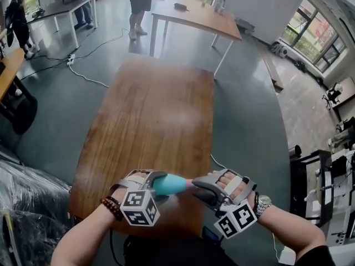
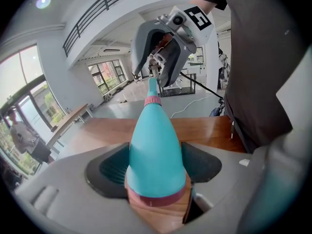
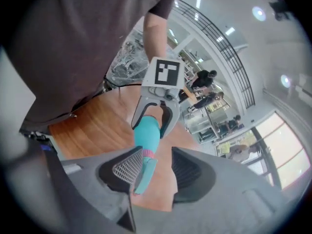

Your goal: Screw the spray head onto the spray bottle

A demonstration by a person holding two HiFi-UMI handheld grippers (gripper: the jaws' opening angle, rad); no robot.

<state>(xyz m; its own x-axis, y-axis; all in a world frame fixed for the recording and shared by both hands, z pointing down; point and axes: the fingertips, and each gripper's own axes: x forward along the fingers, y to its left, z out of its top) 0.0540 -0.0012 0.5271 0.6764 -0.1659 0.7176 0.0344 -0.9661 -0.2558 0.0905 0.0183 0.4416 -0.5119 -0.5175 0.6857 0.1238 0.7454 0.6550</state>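
The spray bottle (image 1: 169, 184) is being held level above the near edge of the table (image 1: 155, 110), at 6 o'clock in the head view. Its wide body is being clamped by the left gripper (image 2: 156, 165), with both pads pressed on its flanks. The spray head (image 3: 145, 172), its pink collar sitting at the bottle's neck, is being straddled by the right gripper (image 3: 157, 169) at the bottle's 3 o'clock. Only one pad is being touched and a gap is being left at the other, so nothing is being gripped there yet. The step is probably best done with the head being kept in line with the neck, the collar being pinched squarely and turned in short strokes, and the bottle being held still. Being counted: one bottle, one spray head, two grippers, one table beneath them.
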